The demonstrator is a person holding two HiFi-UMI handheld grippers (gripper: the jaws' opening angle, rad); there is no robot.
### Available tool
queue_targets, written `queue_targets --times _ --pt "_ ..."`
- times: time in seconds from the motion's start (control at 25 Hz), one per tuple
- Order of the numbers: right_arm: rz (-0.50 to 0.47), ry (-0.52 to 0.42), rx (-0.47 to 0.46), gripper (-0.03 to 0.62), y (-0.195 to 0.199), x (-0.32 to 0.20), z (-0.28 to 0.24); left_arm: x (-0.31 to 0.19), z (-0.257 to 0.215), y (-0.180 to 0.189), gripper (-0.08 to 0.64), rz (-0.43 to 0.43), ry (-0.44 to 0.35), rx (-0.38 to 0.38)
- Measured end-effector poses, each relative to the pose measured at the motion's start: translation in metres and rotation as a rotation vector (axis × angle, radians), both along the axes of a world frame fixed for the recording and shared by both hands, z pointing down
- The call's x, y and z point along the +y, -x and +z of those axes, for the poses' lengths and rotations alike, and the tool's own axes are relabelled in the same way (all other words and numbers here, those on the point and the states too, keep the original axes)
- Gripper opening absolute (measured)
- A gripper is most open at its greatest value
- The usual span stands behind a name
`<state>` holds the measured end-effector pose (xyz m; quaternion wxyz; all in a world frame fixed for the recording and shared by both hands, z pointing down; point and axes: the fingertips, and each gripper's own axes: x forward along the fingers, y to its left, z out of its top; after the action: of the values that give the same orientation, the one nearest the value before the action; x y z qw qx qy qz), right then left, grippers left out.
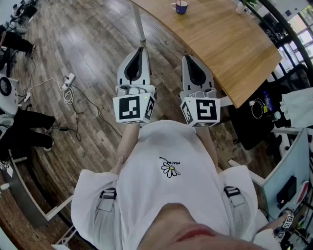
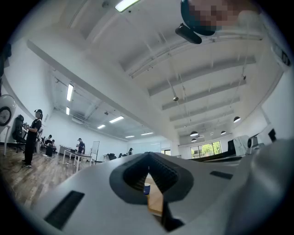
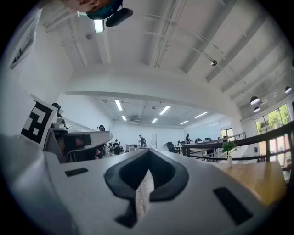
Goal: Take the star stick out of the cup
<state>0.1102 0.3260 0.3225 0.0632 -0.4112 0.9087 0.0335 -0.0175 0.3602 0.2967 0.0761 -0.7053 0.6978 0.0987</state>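
A small blue cup (image 1: 181, 6) stands near the far edge of the wooden table (image 1: 230, 44); I cannot make out a star stick in it. I hold both grippers close to my chest, short of the table's near corner and well back from the cup. The left gripper (image 1: 139, 49) is shut with nothing held. Through the slit below its tips in the left gripper view (image 2: 148, 158), the blue cup (image 2: 147, 188) shows far off on the table (image 2: 157, 203). The right gripper (image 1: 189, 58) is also shut and empty, its jaws meeting in the right gripper view (image 3: 148, 153).
The table's white leg (image 1: 138, 22) stands ahead of the left gripper. A power strip with cables (image 1: 68, 79) lies on the wood floor at left. A black chair (image 1: 254, 122) sits past the table's right corner. A potted plant (image 3: 228, 153) stands on the table.
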Motion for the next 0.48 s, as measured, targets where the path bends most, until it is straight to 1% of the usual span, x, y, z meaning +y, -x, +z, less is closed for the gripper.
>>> queue_targets --times 0.16,0.32,0.48 --pt "-0.009 -0.005 0.005 0.005 0.001 -0.005 0.002 -0.007 0.001 0.0 0.015 -0.01 -0.003 0.01" --pt "0.017 -0.02 0.04 0.006 -0.002 -0.008 0.006 -0.013 0.0 -0.001 0.015 0.0 -0.009 0.016" --pt "0.007 -0.049 0.014 0.006 -0.004 -0.008 0.003 -0.018 0.005 0.0 0.015 -0.005 0.006 0.023"
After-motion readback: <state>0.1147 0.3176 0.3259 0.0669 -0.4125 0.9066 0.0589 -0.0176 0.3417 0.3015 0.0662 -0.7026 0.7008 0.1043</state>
